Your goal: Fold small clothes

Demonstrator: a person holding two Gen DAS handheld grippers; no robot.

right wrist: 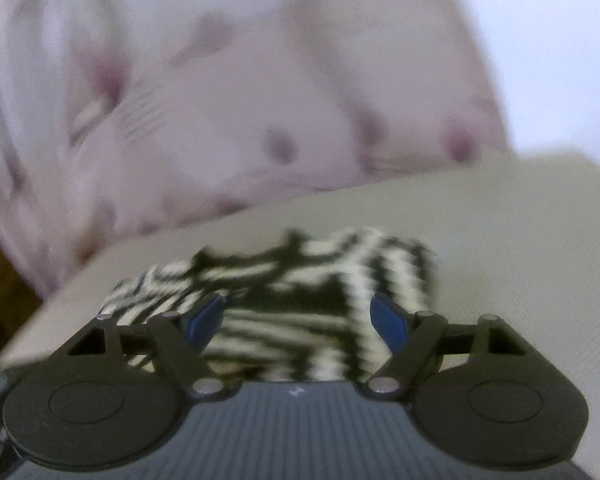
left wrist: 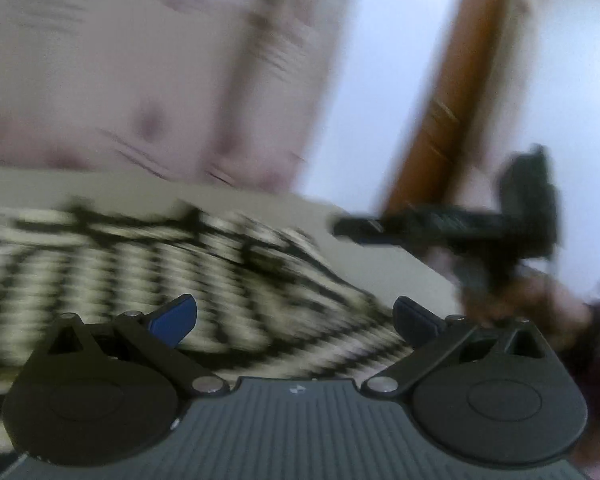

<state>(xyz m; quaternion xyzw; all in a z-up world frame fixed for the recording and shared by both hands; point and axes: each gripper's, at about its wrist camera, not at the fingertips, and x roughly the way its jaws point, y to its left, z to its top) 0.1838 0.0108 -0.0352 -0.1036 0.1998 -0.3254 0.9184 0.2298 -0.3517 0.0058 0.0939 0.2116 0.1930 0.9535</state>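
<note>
- Both hand-held grippers have their jaws wide and hold nothing: the left hand-held gripper (left wrist: 294, 318) and the right hand-held gripper (right wrist: 298, 318) hang just above the striped garment (right wrist: 284, 304).
- It lies bunched on the pale desk (right wrist: 500, 240); the pictures are blurred.
- I judge each should slow down, then pinch one clear edge, not a thick lump.
- Behind is a flowered pink cloth (right wrist: 220, 100).

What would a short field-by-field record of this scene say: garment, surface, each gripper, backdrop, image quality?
garment: black-and-white zigzag cloth, lying on the surface
surface: pale beige top
left gripper: open, empty, above the garment
right gripper: open, empty, garment ahead of it
backdrop: pink patterned fabric
image quality: both views motion-blurred
</note>
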